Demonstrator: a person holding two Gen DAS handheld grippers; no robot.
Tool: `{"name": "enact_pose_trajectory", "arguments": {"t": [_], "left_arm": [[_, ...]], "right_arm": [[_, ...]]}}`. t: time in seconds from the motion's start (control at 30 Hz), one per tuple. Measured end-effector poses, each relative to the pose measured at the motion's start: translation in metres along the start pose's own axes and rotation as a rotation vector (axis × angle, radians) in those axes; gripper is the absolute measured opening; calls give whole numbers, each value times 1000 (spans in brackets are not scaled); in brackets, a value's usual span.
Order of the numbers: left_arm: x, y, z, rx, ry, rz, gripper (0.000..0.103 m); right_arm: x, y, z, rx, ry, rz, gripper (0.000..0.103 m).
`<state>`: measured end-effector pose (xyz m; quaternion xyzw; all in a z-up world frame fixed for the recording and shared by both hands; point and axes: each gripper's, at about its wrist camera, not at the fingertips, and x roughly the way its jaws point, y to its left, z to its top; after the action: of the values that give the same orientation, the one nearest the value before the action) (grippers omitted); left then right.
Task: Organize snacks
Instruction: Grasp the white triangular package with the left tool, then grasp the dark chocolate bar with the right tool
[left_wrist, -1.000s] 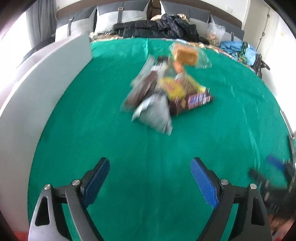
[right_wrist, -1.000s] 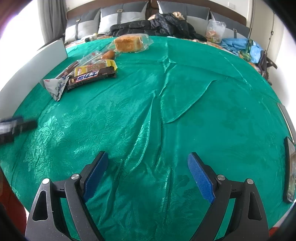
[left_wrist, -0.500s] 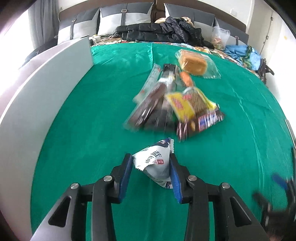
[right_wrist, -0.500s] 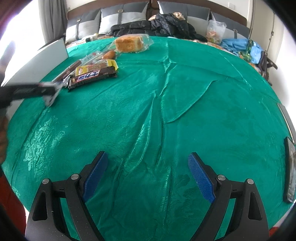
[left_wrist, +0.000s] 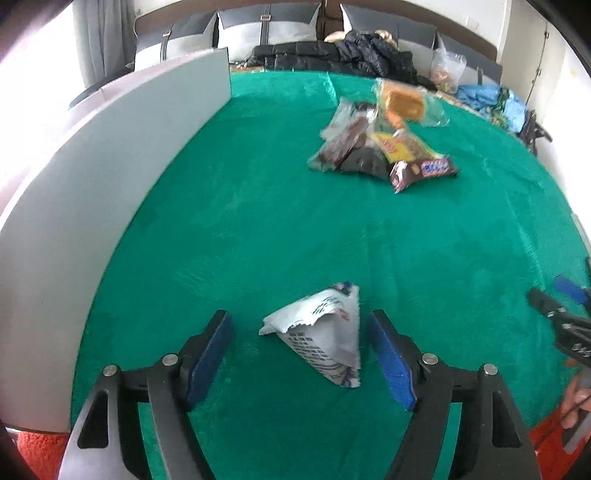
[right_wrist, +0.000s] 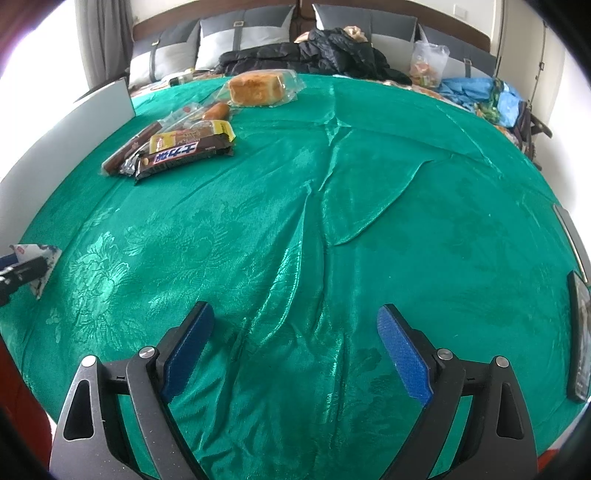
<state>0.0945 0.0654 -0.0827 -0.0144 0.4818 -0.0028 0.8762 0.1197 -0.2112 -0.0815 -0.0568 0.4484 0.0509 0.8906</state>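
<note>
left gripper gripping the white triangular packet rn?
No: the white triangular packet lies on the green cloth between the left gripper pads, untouched.

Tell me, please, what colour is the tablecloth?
Green, with a woven floral pattern; the tablecloth shows best in the right wrist view.

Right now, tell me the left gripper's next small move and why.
Probably draw the left gripper back off the white triangular packet. Its jaws have just been opening; the packet lies free on the green cloth between them, apart from the snack pile.
</note>
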Motion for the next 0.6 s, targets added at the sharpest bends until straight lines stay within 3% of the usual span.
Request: {"name": "enact_pose_trajectory", "arguments": {"t": [0.23, 0.6], "left_arm": [[7, 0, -3, 12, -13, 17, 97], [8, -2, -5, 41, -34, 7, 103]], "right_arm": [[-2, 0, -2, -3, 1, 3, 93], [-2, 0, -1, -2, -1, 1, 93]]}}
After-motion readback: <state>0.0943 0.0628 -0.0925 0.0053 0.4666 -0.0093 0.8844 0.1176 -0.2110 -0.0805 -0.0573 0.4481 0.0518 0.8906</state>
